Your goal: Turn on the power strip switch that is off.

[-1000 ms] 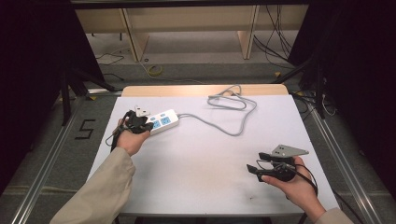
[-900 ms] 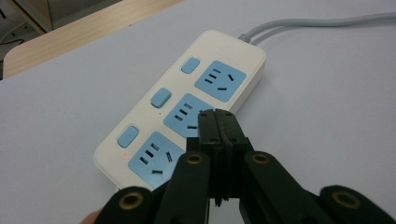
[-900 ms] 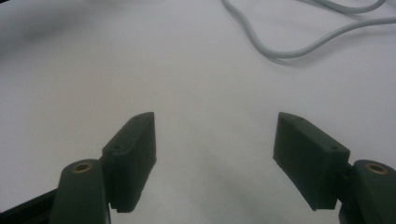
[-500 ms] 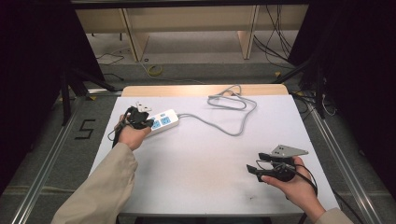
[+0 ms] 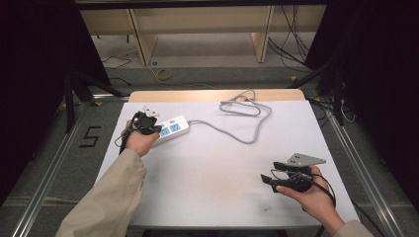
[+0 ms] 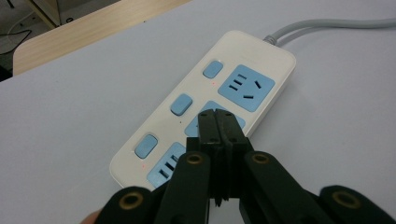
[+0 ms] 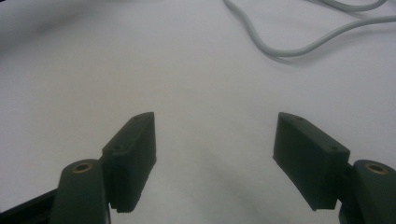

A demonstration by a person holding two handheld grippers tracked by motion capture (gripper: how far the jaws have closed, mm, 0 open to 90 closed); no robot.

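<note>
Power strip (image 6: 205,105) directly under closed left hand-held gripper (image 6: 218,122).

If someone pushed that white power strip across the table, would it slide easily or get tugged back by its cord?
The power strip looks like rigid, smooth plastic lying flat, so it would probably slide, not tip or roll. Its grey cord lies in slack loops, so it likely flexes and trails with little pull at first. The table looks smooth.
</note>
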